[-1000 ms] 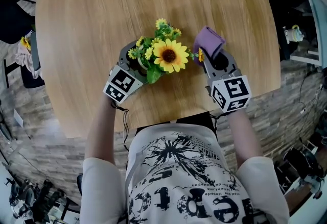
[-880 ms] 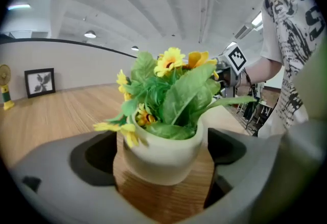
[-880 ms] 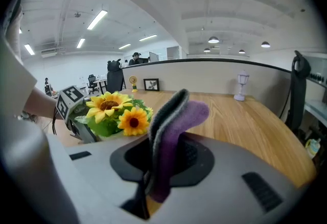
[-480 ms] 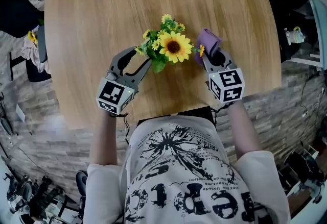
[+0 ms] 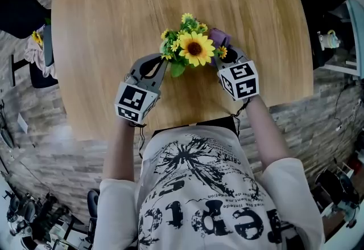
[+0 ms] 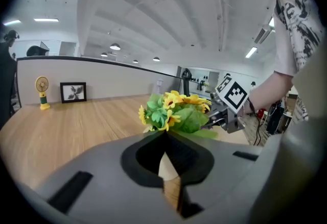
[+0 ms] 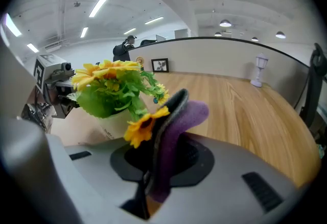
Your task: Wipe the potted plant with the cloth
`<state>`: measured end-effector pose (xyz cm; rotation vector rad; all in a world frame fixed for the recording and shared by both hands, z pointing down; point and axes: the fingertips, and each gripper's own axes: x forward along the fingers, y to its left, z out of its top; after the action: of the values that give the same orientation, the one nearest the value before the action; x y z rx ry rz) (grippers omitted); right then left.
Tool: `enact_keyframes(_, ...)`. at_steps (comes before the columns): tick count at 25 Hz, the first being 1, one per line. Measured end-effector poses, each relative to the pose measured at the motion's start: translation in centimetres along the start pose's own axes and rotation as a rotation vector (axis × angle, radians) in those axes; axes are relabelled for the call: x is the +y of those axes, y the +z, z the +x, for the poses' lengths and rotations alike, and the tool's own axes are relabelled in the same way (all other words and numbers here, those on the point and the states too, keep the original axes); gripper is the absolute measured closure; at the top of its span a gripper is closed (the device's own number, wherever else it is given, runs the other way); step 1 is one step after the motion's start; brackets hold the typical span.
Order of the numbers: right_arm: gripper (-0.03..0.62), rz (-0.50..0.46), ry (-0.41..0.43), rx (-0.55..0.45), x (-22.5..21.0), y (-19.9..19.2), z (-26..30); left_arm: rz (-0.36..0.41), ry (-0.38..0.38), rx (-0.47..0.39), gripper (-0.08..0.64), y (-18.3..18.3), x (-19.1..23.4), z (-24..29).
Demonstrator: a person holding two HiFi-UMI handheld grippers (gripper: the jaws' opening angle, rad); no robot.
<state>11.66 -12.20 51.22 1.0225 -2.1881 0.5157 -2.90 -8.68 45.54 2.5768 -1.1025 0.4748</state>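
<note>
Topple risk: potted plant (image 5: 193, 49) on bench (image 5: 114, 15), unheld. We see left gripper (image 5: 166, 63) jaws just closed, empty, at its left; right gripper (image 5: 219, 61) jaws clamp cloth (image 5: 219, 35) at its right; hard wipe could tip it.

Big black lettering sprawls over the white T-shirt (image 5: 205, 197), upside down to the head camera and too broken up to read as a word. The left cube (image 5: 135, 104) and right cube (image 5: 239, 79) show only black-and-white square patterns, nothing readable.

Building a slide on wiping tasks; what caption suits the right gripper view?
Right gripper, shut on a purple cloth, beside the yellow-flowered potted plant on a wooden table.
</note>
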Motion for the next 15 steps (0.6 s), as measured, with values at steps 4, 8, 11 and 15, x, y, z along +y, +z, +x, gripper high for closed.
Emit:
enact_keyframes(4, 0.522, -0.043, 0.031, 0.026, 0.8, 0.2, 1.5, 0.018, 0.005, 0.023, 0.555, -0.7, -0.1, 0.6)
enact_keyframes(8, 0.522, -0.080, 0.048, 0.052, 1.2, 0.3, 2.5, 0.068, 0.008, 0.022, 0.557, -0.9, -0.4, 0.8)
enact_keyframes(11, 0.522, -0.115, 0.053, 0.070, 1.5, 0.3, 3.0, 0.097, -0.003, 0.021, 0.557, -1.0, -0.5, 0.9)
enact_keyframes(15, 0.522, -0.150, 0.059, 0.093, 2.0, 0.2, 2.8, 0.061, -0.034, 0.002, 0.557, -0.9, -0.4, 0.8)
